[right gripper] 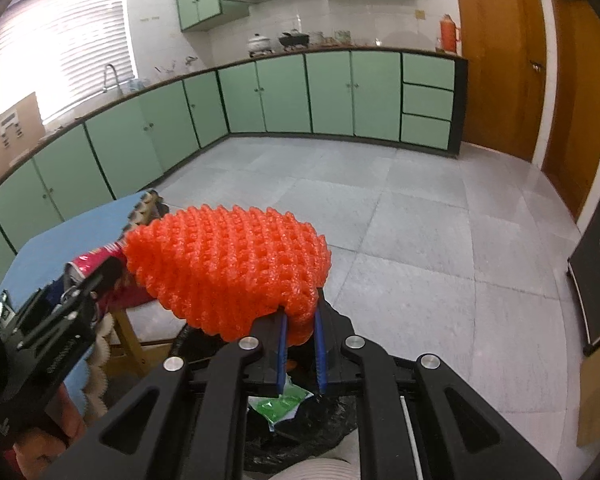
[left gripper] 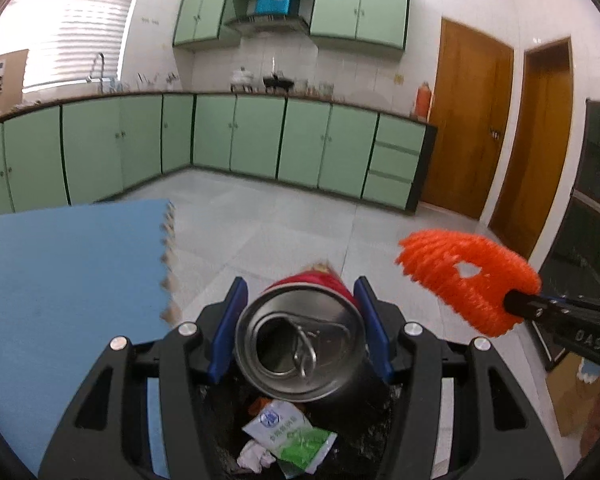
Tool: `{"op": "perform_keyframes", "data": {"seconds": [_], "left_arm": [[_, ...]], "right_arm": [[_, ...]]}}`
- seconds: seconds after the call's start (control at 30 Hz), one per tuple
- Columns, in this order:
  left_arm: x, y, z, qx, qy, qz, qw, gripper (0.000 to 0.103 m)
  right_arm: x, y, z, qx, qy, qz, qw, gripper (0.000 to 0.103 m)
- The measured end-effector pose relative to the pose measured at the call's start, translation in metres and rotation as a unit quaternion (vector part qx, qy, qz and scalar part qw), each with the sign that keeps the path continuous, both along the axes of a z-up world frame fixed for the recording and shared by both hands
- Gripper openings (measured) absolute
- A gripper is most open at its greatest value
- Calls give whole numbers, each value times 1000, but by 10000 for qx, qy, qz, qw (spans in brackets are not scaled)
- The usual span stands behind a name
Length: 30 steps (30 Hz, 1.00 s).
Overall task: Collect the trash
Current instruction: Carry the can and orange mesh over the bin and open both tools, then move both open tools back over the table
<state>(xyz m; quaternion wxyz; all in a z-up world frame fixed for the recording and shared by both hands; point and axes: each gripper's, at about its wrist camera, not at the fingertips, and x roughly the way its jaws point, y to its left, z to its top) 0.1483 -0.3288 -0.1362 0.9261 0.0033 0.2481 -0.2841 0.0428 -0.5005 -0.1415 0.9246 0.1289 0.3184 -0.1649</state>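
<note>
Red can (left gripper: 312, 320) pinched in left tongs (left gripper: 300, 308), right tongs (right gripper: 300, 340) pinching orange foam net (right gripper: 228, 264), bin mostly hidden.

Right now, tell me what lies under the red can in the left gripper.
Under the red can sits a black bin bag holding a white-and-green packet and crumpled white paper. The can and gripper body hide the rest of the bag's contents.

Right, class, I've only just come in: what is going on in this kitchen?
A person is collecting trash with two tools. The left hand-held gripper holds an opened red can between its blue pads, above a black bin bag that already contains a green-and-white packet and crumpled paper. The right hand-held gripper pinches an orange foam net over the same bag. Neither piece has been dropped in yet.
</note>
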Motion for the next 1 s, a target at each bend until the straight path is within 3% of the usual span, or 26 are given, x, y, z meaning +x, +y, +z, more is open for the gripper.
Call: {"op": "perform_keyframes", "data": {"seconds": [0.1, 0.2, 0.5, 0.53, 0.67, 0.83, 1.0], "left_arm": [[5, 2, -11, 108, 161, -11, 9998, 55], [7, 8, -10, 76, 161, 11, 9998, 67], [13, 24, 9, -7, -2, 192, 9998, 71], [13, 31, 11, -30, -17, 250, 9997, 72], [11, 49, 18, 11, -102, 393, 9992, 74], [10, 73, 25, 122, -130, 571, 9982, 77], [3, 110, 37, 164, -182, 809, 9964, 79]], "right_arm": [[2, -7, -11, 87, 85, -37, 9999, 11], [7, -12, -18, 161, 139, -45, 9998, 11], [26, 2, -37, 278, 420, 134, 9986, 15], [29, 4, -39, 271, 478, 158, 9984, 17], [36, 15, -43, 203, 584, 243, 9978, 44], [33, 23, -36, 129, 493, 255, 9984, 52], [31, 42, -17, -6, 265, 273, 9993, 71]]}}
